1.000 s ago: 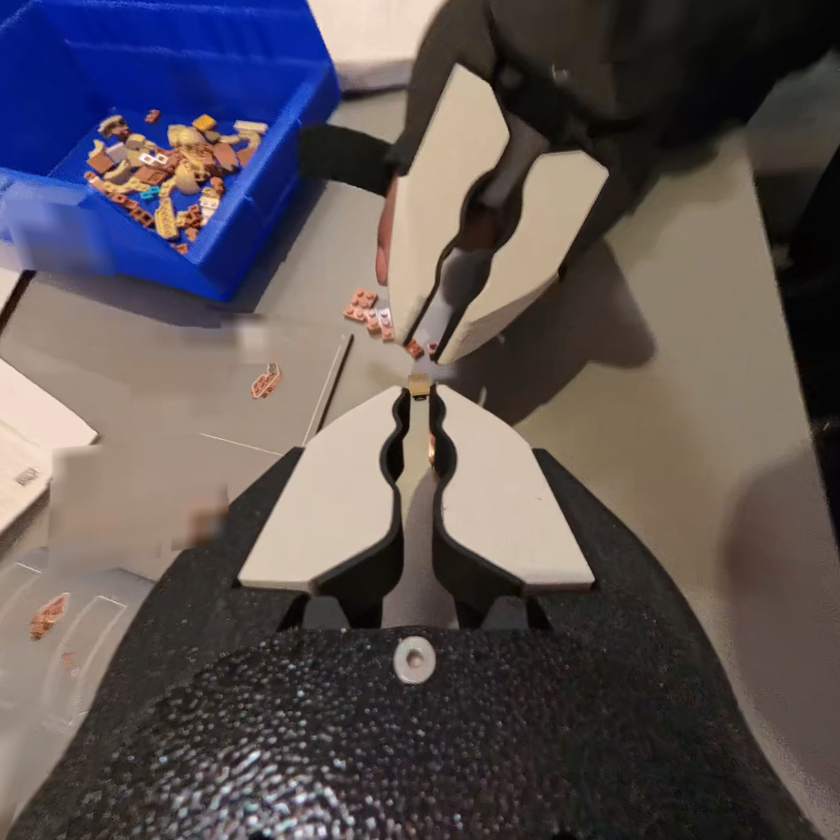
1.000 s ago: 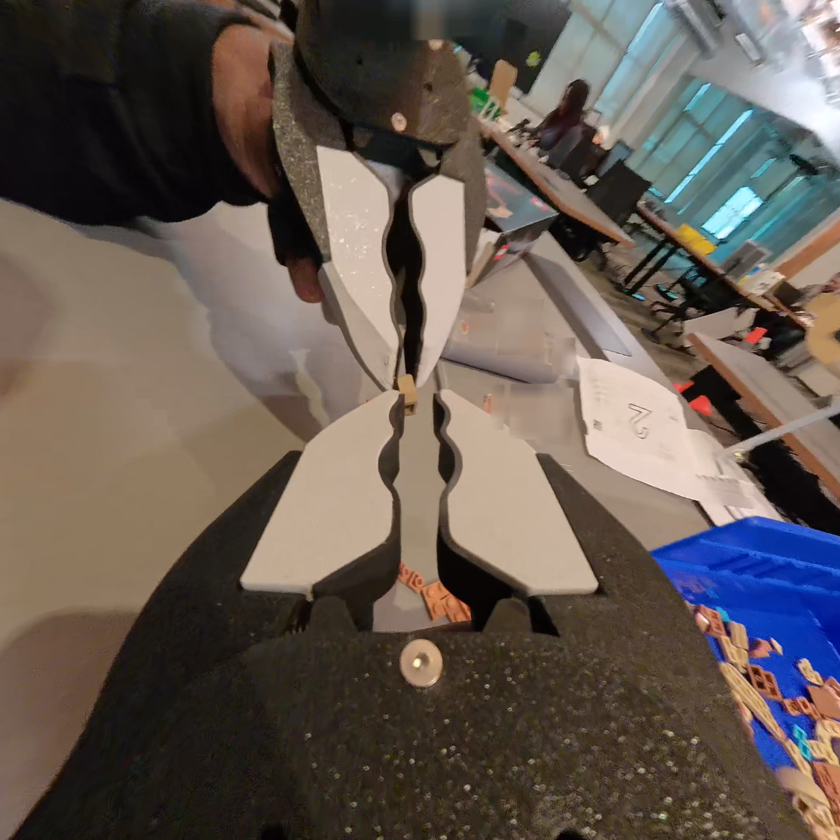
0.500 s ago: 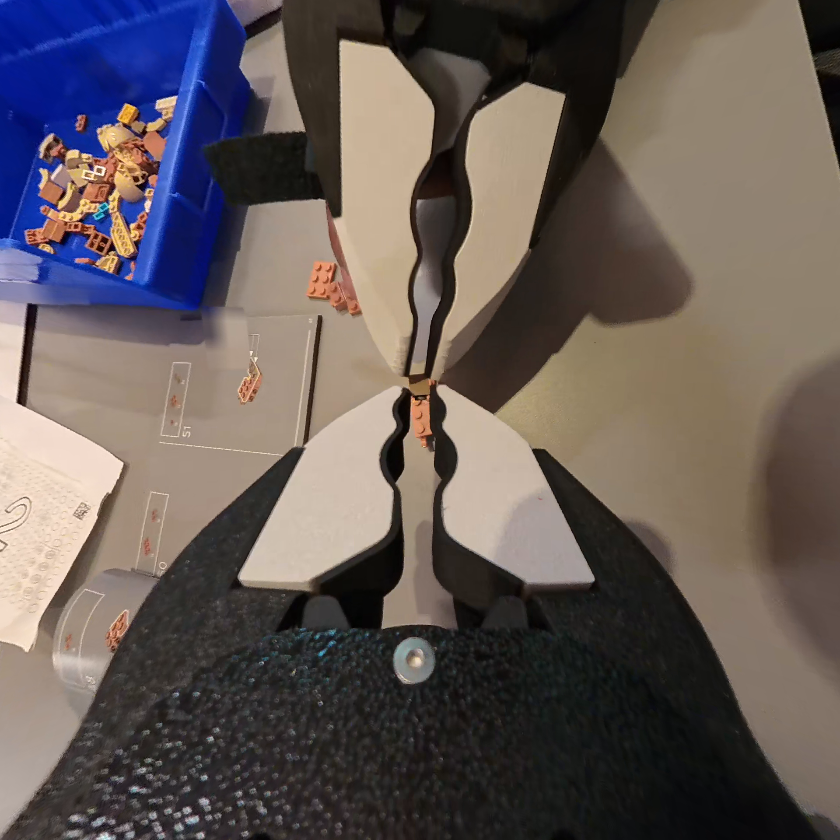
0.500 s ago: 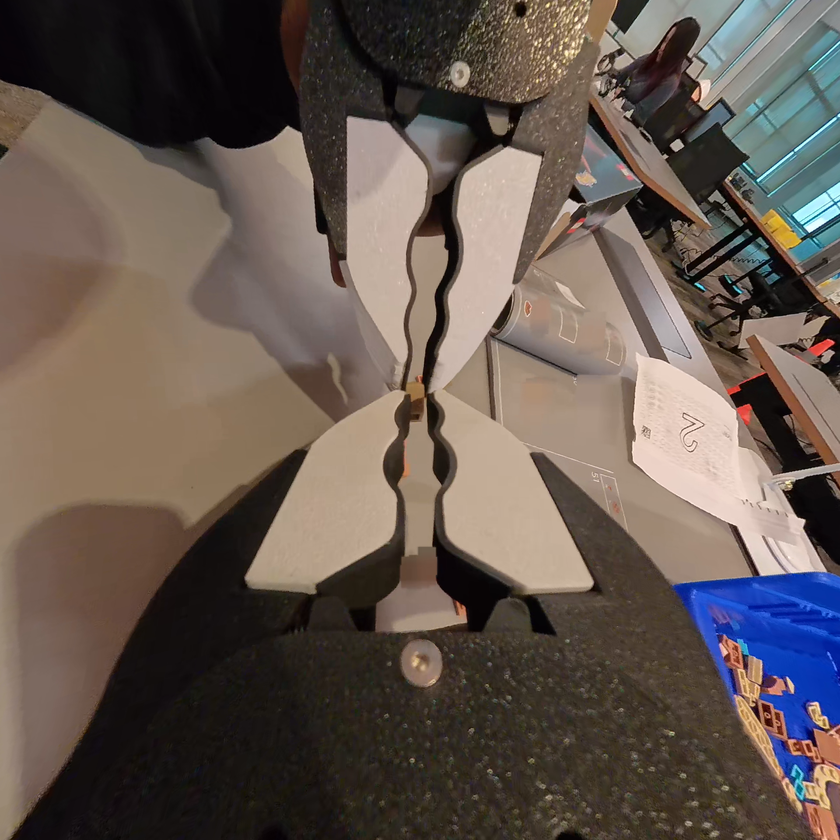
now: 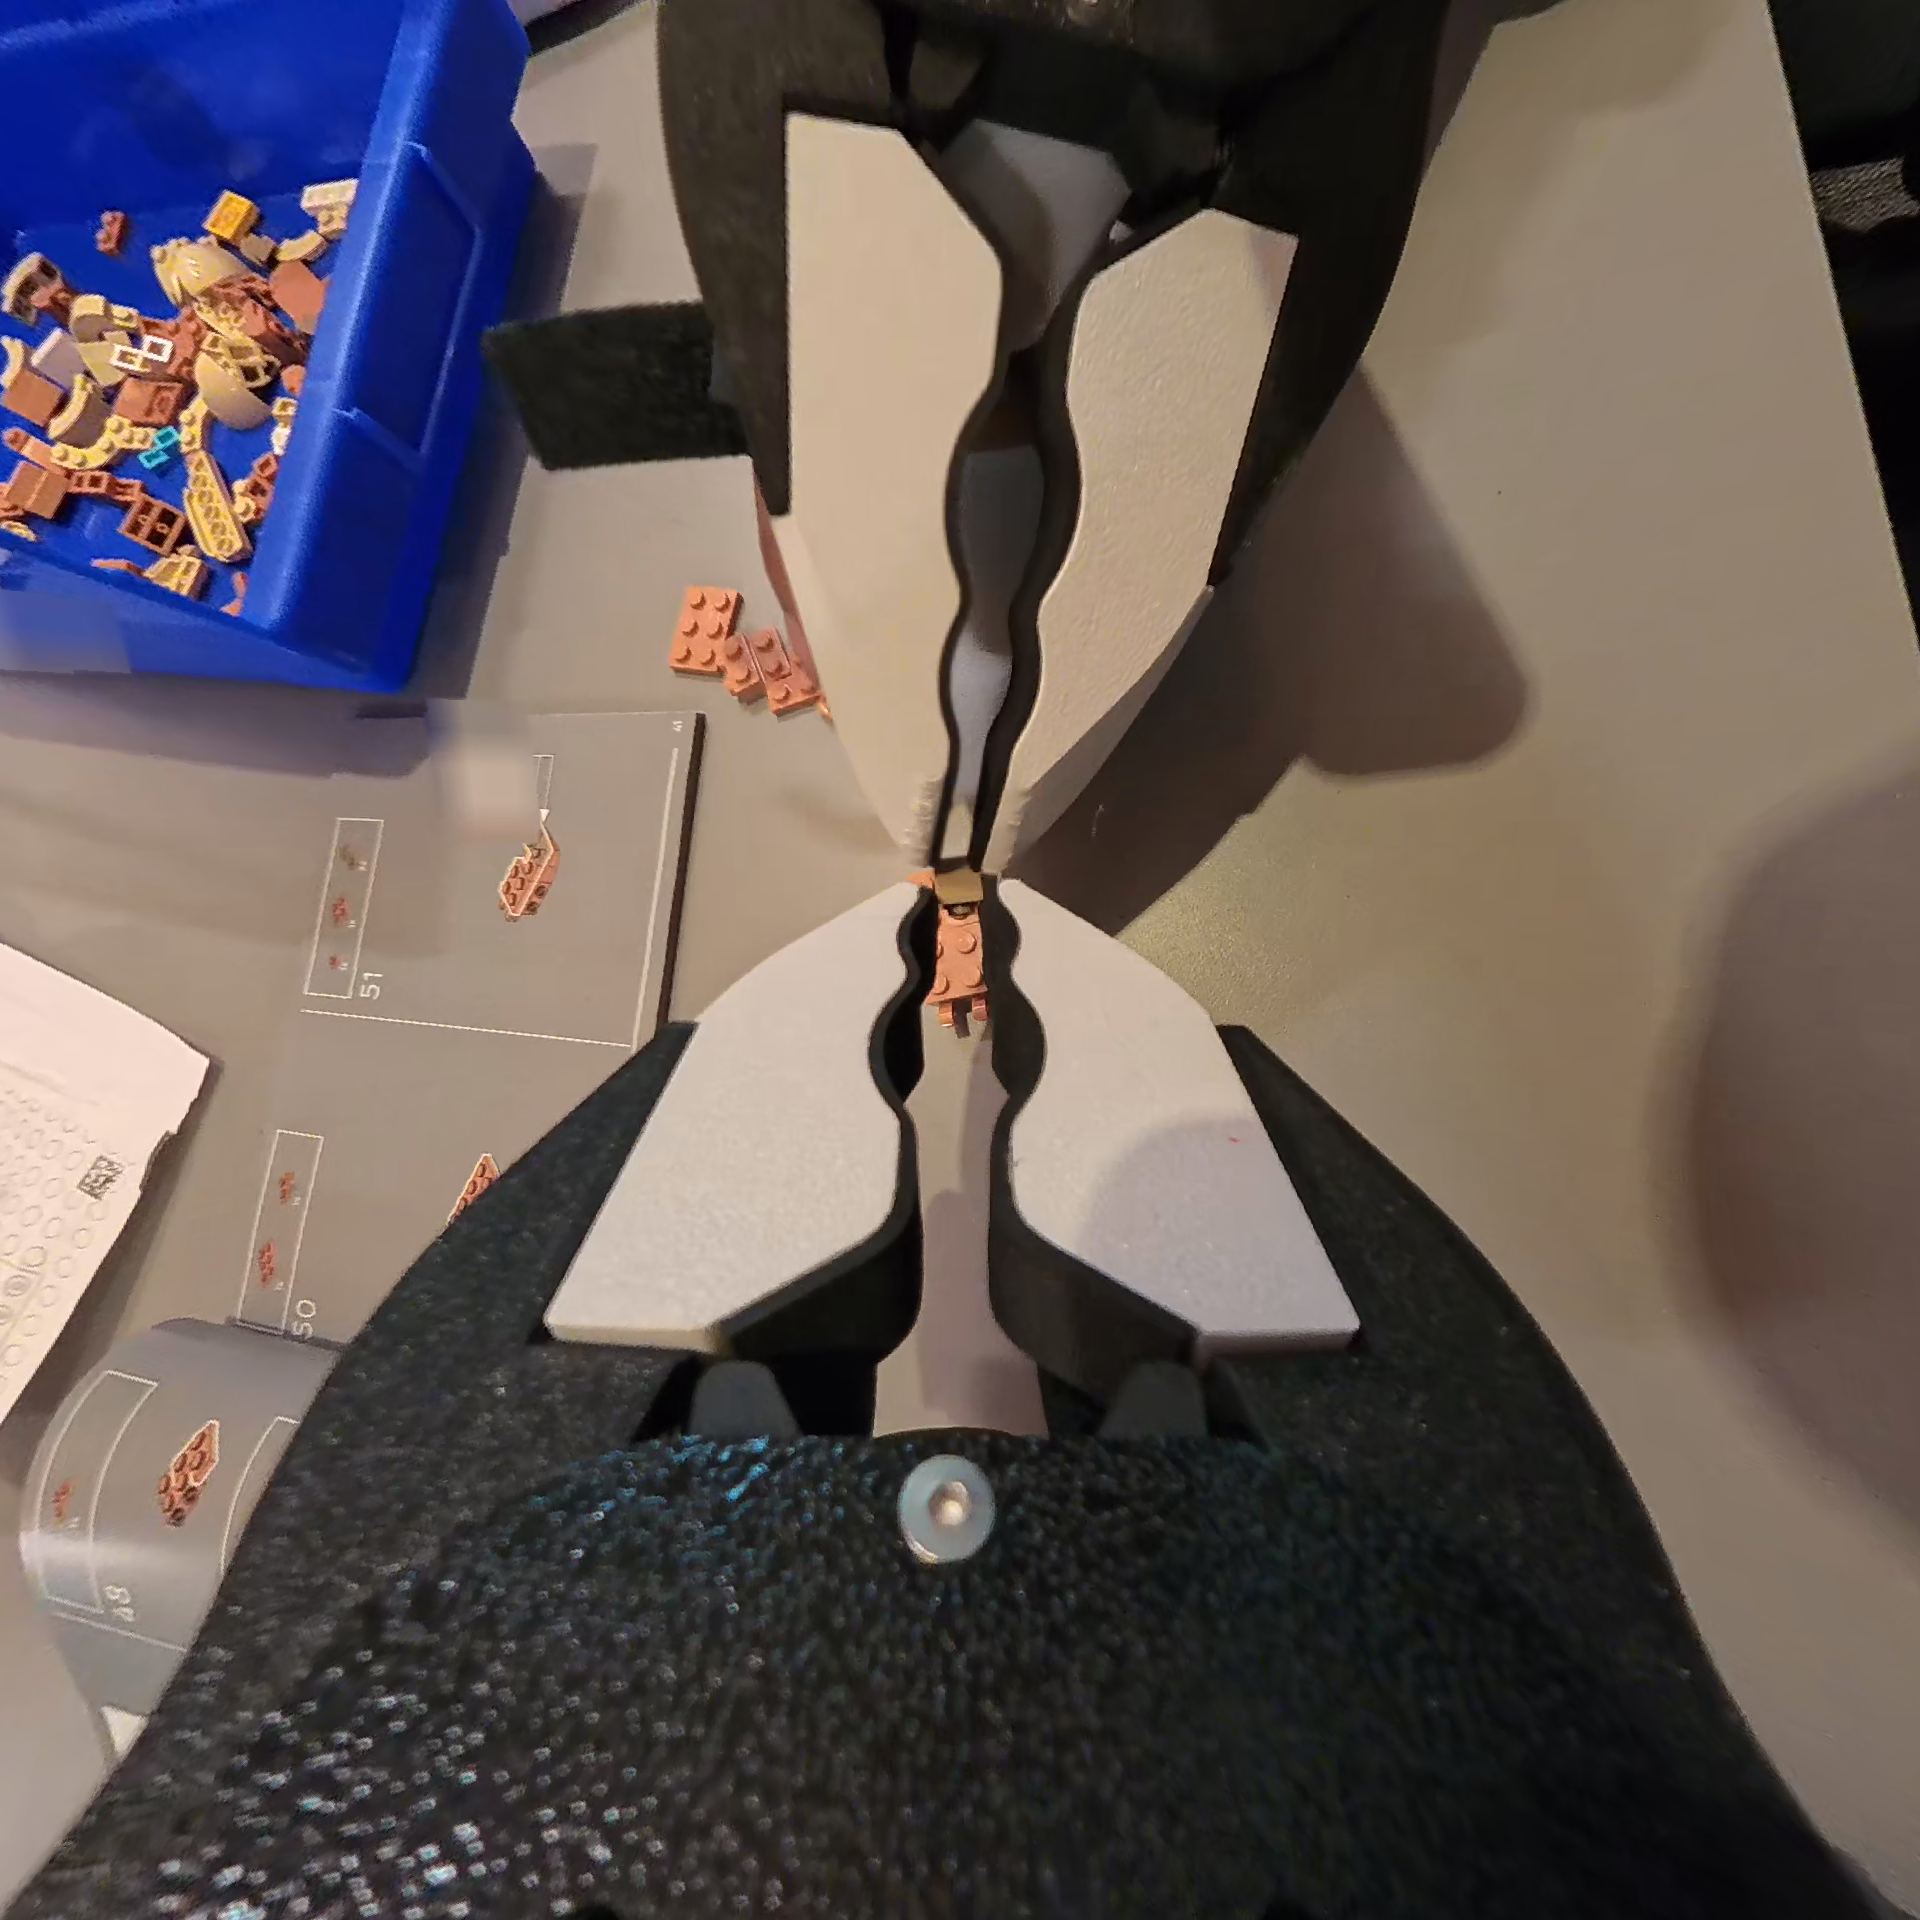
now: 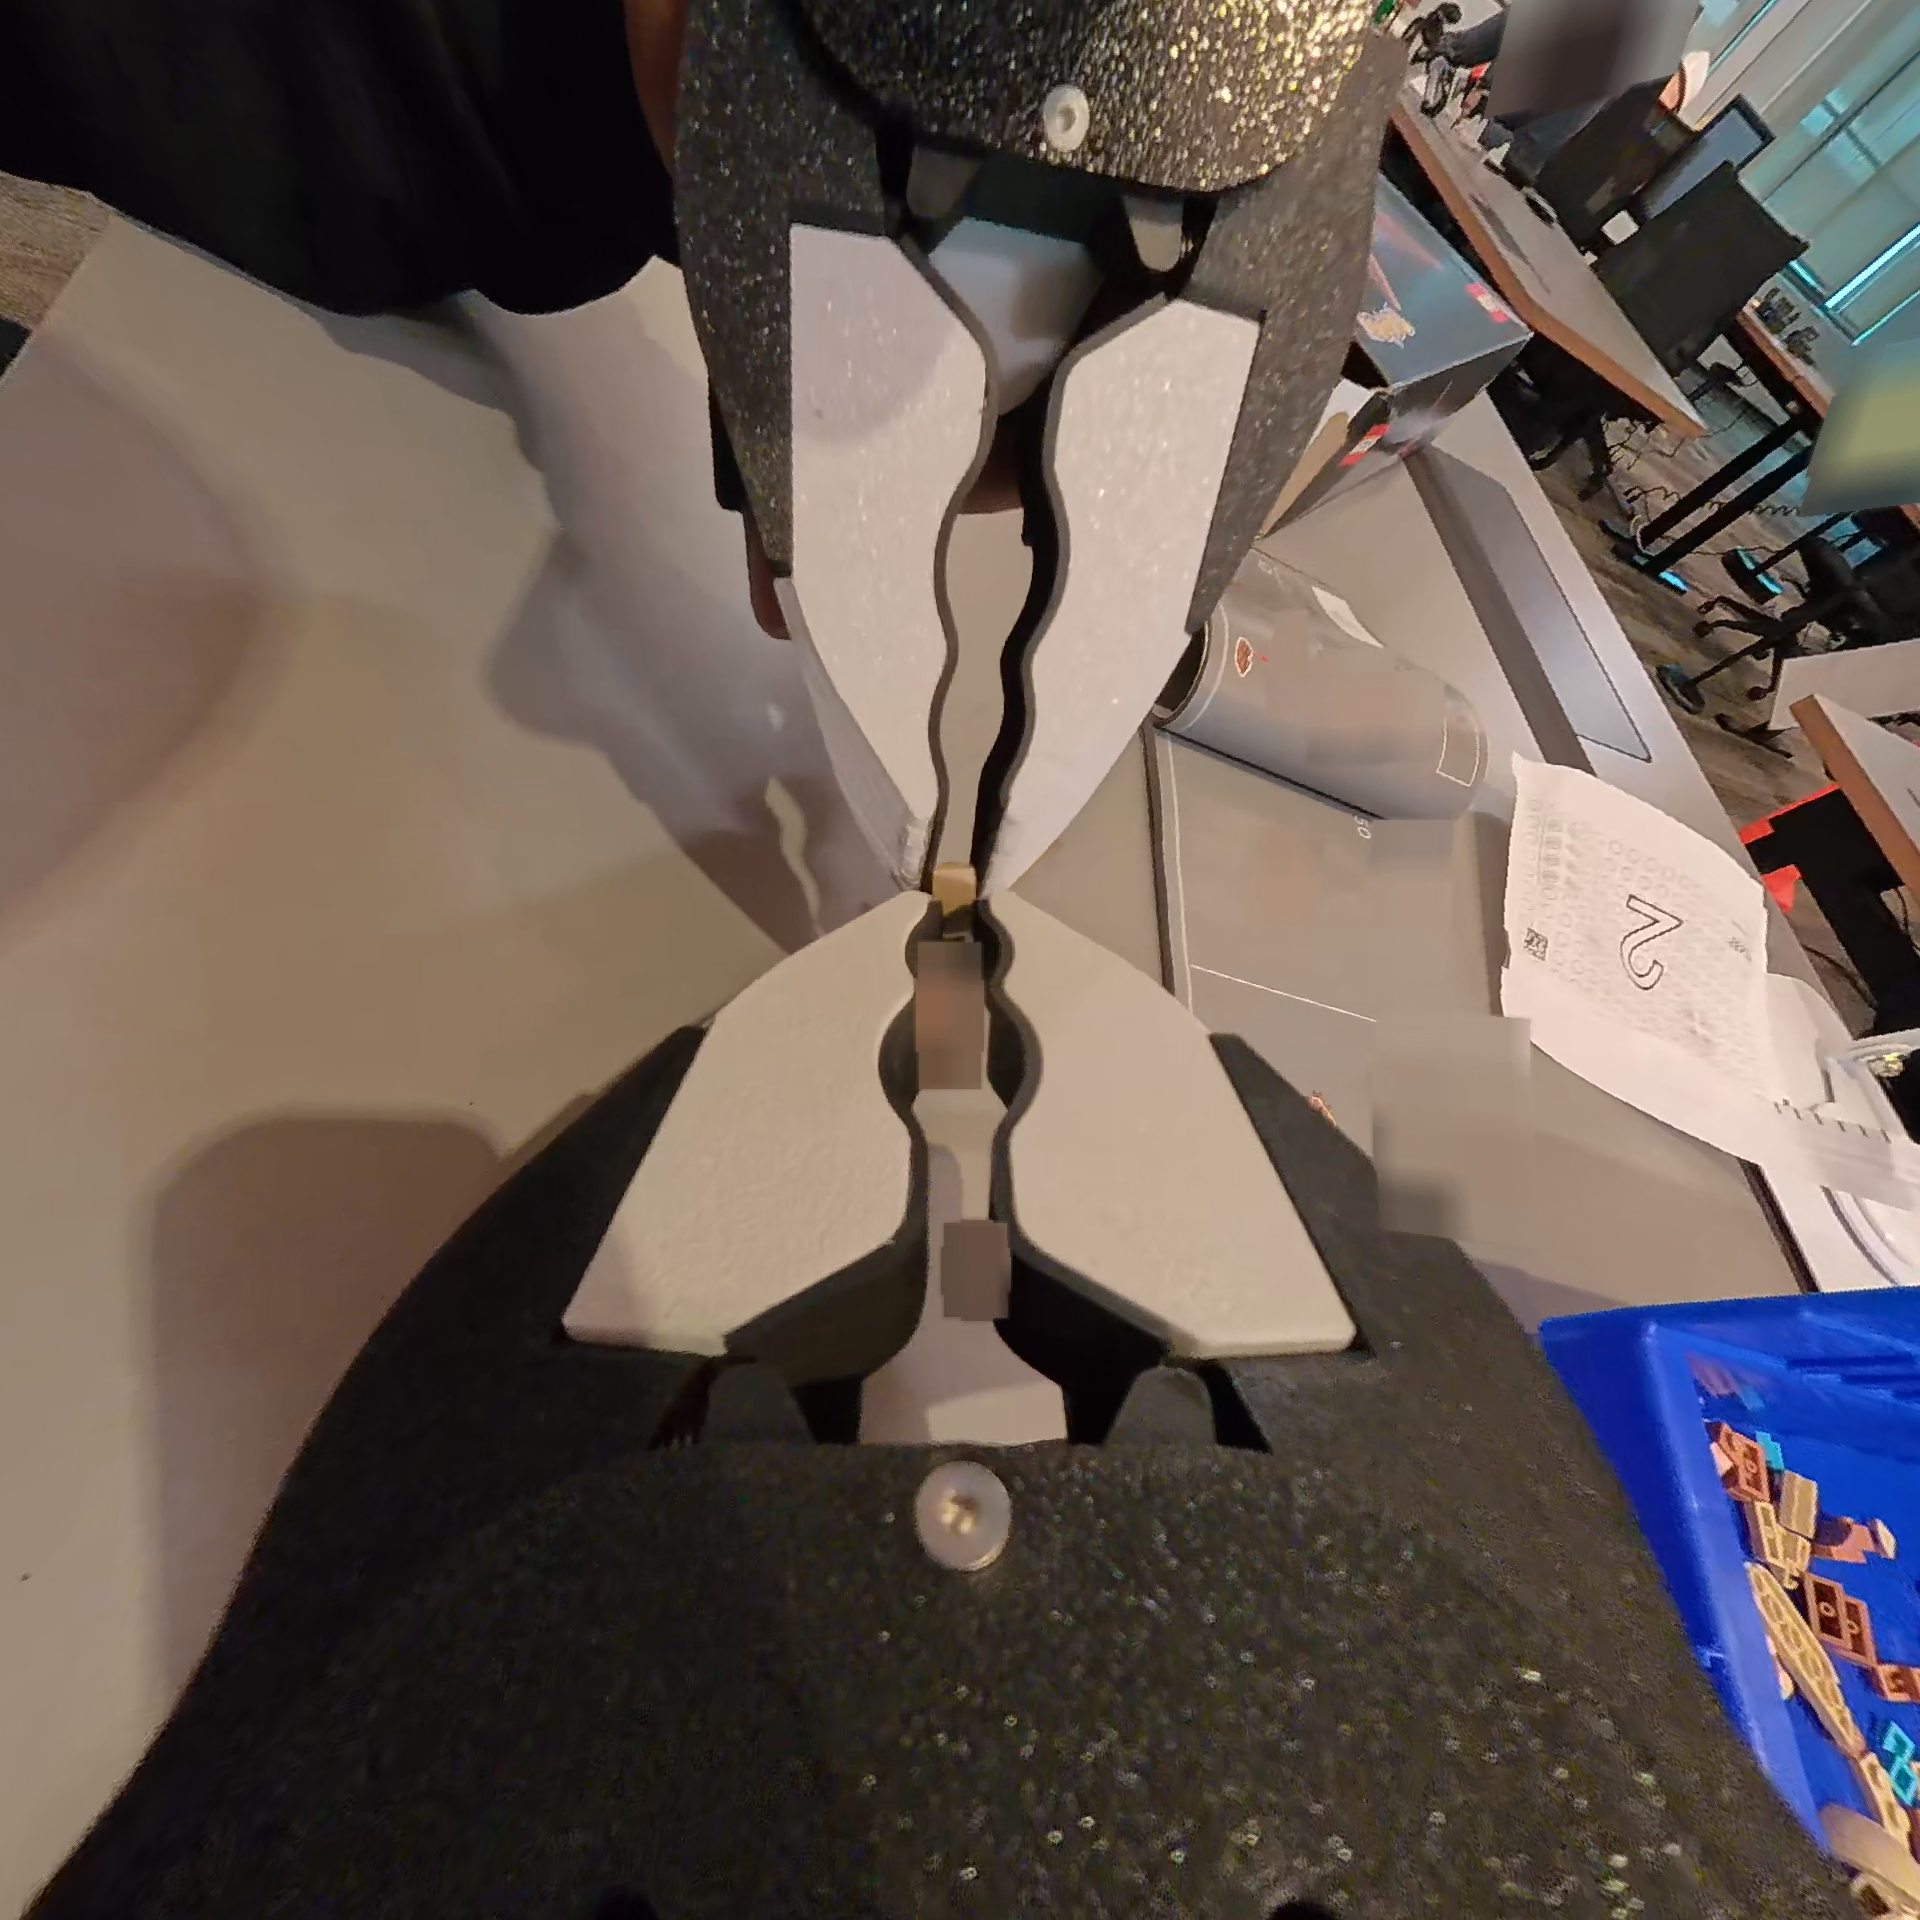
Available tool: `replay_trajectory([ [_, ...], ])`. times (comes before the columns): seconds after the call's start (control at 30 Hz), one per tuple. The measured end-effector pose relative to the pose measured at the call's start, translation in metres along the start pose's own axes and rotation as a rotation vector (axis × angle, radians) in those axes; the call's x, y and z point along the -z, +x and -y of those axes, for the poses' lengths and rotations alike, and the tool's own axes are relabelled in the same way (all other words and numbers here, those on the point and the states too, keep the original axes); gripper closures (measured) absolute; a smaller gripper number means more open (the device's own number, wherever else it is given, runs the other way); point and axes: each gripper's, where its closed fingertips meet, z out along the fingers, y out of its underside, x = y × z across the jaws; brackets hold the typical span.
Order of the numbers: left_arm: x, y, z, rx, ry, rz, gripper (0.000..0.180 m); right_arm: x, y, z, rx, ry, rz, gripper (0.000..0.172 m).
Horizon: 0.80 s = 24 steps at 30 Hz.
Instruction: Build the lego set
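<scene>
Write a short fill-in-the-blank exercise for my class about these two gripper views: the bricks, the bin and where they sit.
1. The left gripper pinches a reddish-brown studded ____.
2. Loose brick pieces lie in a bin coloured ____.
3. The two grippers meet tip to tip at a small ____-coloured piece.
4. Several reddish-brown plates lie on the table, ____ the bin.

Missing words: plate; blue; tan; outside

Table: a pale grey table (image 6: 312, 935) is catching hard shadows.
Room: long desks (image 6: 1538, 239) and dark chairs (image 6: 1704, 260) are lining an open office.
Windows: daylight is glowing through tall windows (image 6: 1860, 114).
</scene>
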Motion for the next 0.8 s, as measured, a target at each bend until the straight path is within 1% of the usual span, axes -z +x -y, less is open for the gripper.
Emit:
replay_trajectory([
  [0.23, -0.0018, 0.0004, -0.0018, -0.022, -0.021, 0.01, 0.173, -0.0015, -0.0039, -0.0046, -0.015, -0.035, 0.033, 0.162],
  [0.5, -0.0027, 0.003, -0.0006, -0.066, -0.024, 0.011, 0.173, -0.0014, -0.0029, -0.004, -0.041, -0.037, 0.036, 0.16],
  [0.8, -0.0027, 0.0016, 0.0, -0.087, -0.014, 0.019, 0.173, -0.0017, -0.0027, -0.004, -0.082, -0.024, 0.052, 0.164],
])
